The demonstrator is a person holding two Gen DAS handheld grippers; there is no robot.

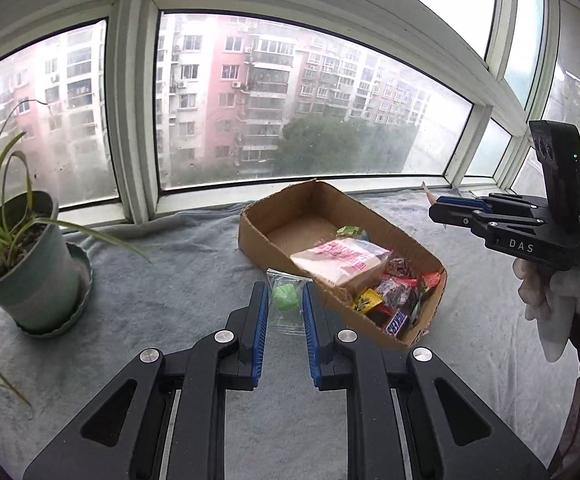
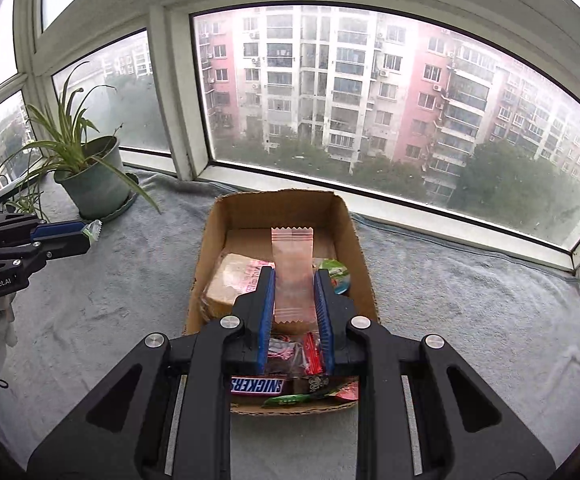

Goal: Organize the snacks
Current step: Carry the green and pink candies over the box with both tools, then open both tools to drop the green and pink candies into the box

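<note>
My left gripper (image 1: 285, 294) is shut on a clear packet with a green candy (image 1: 286, 298), held just left of the cardboard box (image 1: 262, 216). It shows from the side in the right wrist view (image 2: 86, 236), with the packet's tip (image 2: 93, 231) sticking out. My right gripper (image 2: 294, 280) is shut on a pink translucent snack packet (image 2: 292, 264), held above the box (image 2: 346, 220). The box holds a tan wrapped block (image 2: 230, 276), a Snickers bar (image 2: 256, 385), a green-lidded cup (image 2: 336, 274) and several wrapped sweets. The right gripper also shows at the right in the left wrist view (image 1: 436, 210).
A potted spider plant (image 2: 90, 184) in a green pot (image 1: 30, 280) stands at the left on the grey towel-covered sill (image 1: 170, 280). Window panes and white frames (image 2: 178, 100) run along the back.
</note>
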